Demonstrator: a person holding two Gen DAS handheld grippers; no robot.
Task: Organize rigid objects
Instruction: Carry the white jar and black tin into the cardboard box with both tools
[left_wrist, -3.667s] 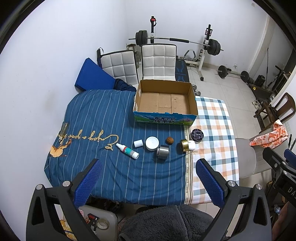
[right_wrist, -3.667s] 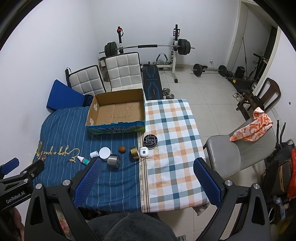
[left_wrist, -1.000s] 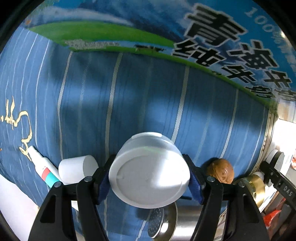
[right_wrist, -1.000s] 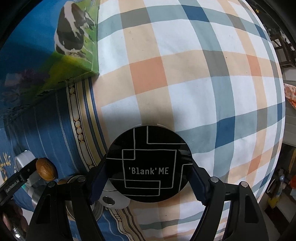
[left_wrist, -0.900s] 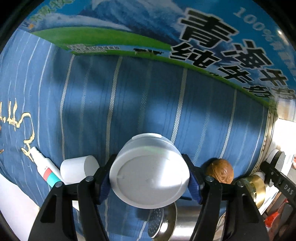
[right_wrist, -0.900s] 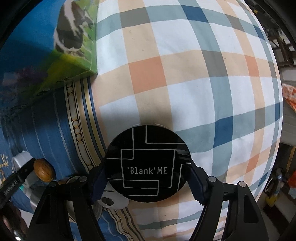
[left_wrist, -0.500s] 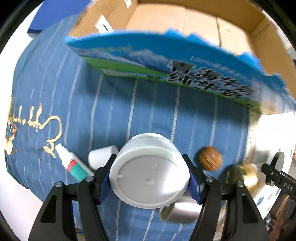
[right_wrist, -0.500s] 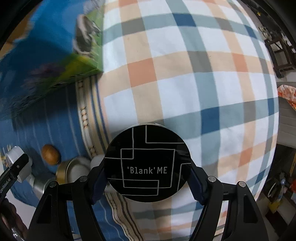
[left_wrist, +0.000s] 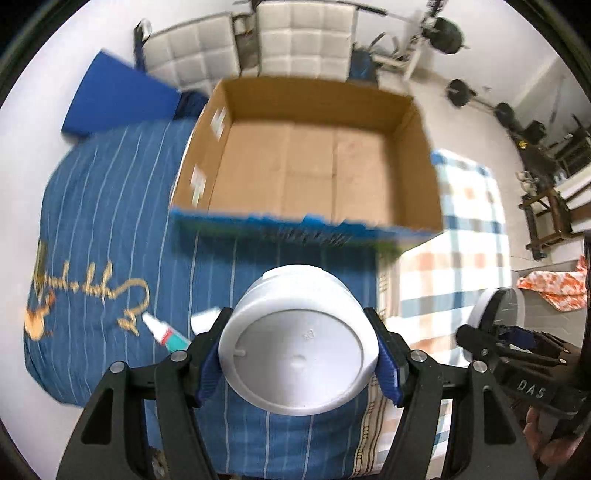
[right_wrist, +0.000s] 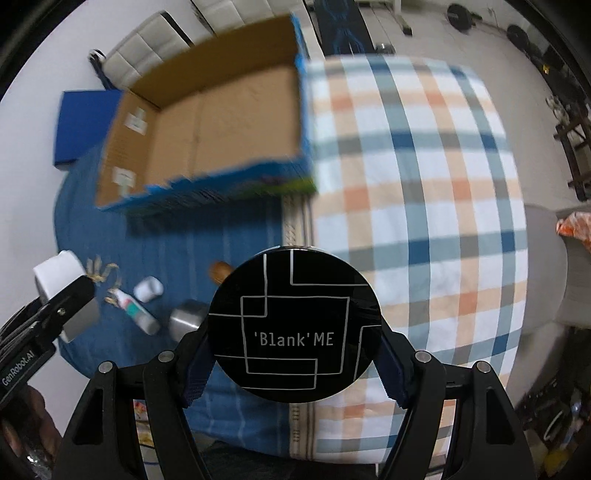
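Note:
My left gripper (left_wrist: 298, 350) is shut on a round white jar (left_wrist: 299, 343) and holds it high above the blue striped cloth, in front of the open cardboard box (left_wrist: 314, 162). My right gripper (right_wrist: 293, 339) is shut on a round black tin (right_wrist: 294, 328) marked 'Blank'ME, held above the seam between the blue and checked cloths. The box (right_wrist: 207, 125) also shows in the right wrist view, empty inside. The left gripper with the white jar (right_wrist: 59, 280) shows at the left edge of the right wrist view.
On the blue cloth lie a small white bottle with a teal band (right_wrist: 135, 312), a white cap (right_wrist: 148, 288), a silver tin (right_wrist: 186, 319) and a brown walnut (right_wrist: 219, 271). The bottle (left_wrist: 164, 334) also shows in the left wrist view. White chairs (left_wrist: 303, 40) and gym weights stand behind.
Both grippers have lifted their objects up off the cloth and risen high; the box's open inside has come into view below and ahead.

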